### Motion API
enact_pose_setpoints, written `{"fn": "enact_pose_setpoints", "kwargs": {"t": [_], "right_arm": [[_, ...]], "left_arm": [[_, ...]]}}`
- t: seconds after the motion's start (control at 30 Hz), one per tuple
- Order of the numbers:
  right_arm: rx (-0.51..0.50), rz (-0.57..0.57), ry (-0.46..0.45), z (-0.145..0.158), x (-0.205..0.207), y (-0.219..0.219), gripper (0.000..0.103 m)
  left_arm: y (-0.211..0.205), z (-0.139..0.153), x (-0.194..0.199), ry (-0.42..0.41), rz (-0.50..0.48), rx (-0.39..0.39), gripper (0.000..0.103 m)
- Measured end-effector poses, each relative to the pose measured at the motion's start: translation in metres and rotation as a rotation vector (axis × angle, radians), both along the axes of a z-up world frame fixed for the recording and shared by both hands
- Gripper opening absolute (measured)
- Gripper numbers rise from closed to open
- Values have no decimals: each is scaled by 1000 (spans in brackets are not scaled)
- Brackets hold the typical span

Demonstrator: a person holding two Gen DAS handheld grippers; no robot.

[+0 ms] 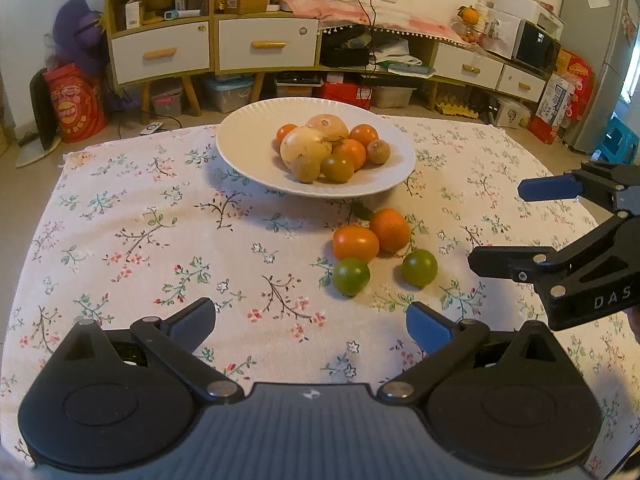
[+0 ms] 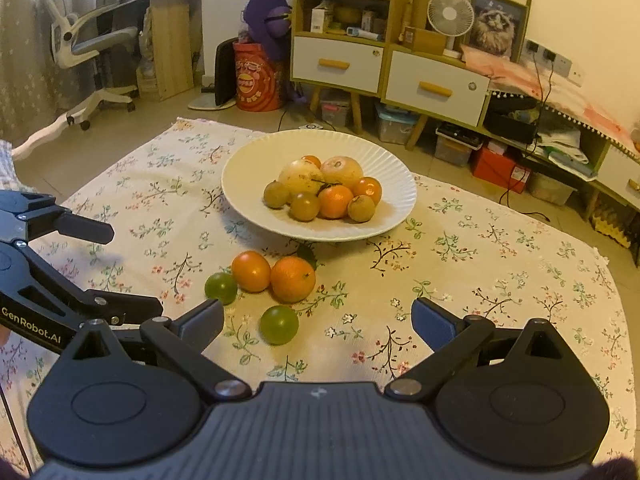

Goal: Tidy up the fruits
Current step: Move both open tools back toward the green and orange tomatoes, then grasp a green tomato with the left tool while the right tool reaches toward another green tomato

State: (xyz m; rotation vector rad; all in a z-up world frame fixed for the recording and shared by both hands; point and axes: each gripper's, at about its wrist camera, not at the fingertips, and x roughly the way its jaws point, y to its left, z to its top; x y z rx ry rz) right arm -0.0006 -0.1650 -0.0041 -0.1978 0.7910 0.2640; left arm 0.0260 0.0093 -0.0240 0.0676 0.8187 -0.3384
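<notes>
A white plate (image 1: 248, 140) (image 2: 400, 204) holds several fruits: pale round ones, small oranges, brown and greenish ones. In front of it on the floral cloth lie two orange fruits (image 1: 390, 229) (image 1: 355, 243) and two green fruits (image 1: 351, 276) (image 1: 419, 267); they also show in the right wrist view (image 2: 293, 278) (image 2: 251, 271) (image 2: 220, 288) (image 2: 279, 325). My left gripper (image 1: 310, 322) is open and empty, short of the loose fruits. My right gripper (image 2: 318, 320) is open and empty, just right of the near green fruit. It shows in the left wrist view (image 1: 496, 224).
The table is covered with a floral cloth (image 1: 140, 240). Beyond its far edge stand yellow cabinets with white drawers (image 1: 160, 54), storage boxes, a red bag (image 1: 74, 102) and an office chair (image 2: 88, 44). The left gripper's fingers (image 2: 86, 228) reach in at the left of the right wrist view.
</notes>
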Motion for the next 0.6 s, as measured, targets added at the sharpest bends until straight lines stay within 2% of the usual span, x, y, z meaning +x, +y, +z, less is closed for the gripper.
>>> {"fn": "enact_pose_setpoints", "kwargs": {"t": [0.6], "right_arm": [[-96, 69, 21, -25, -11, 5, 102]], "left_arm": [[-4, -30, 5, -37, 10, -26, 83]]}}
